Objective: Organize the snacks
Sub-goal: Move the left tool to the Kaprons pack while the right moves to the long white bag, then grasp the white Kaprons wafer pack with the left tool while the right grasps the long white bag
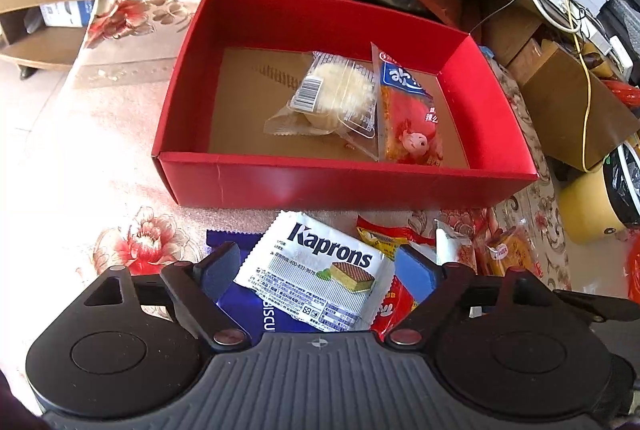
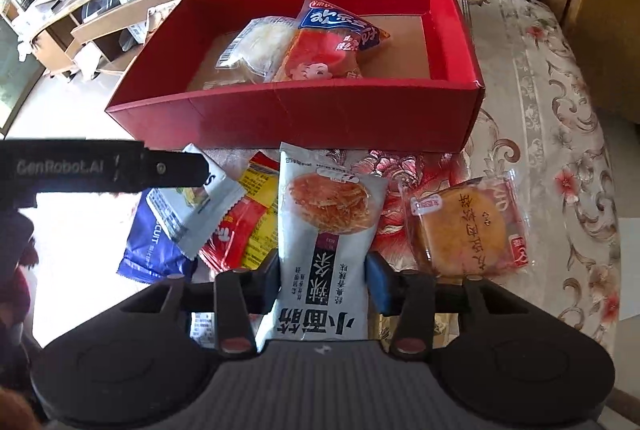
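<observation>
The right hand-held gripper [image 2: 322, 282] grasps a white snack packet [image 2: 324, 242] before the red box [image 2: 296, 110]; the left hand-held gripper [image 1: 320, 266], released, straddles the Kaprons wafer [image 1: 320, 274] on the floral worktop [image 1: 80, 150].

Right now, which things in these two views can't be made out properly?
- Blue biscuit packet, left wrist view: mostly covered by the white wafer packet, name cut off.
- Red snack packet, left wrist view: hidden behind the left hand-held gripper.
- White noodle-snack packet, right wrist view: bottom end hidden by the right hand-held gripper.

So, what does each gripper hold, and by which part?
Right gripper: white noodle snack packet, pinched at its lower sides. Left gripper: open around the Kaprons packet, holding nothing.
</observation>
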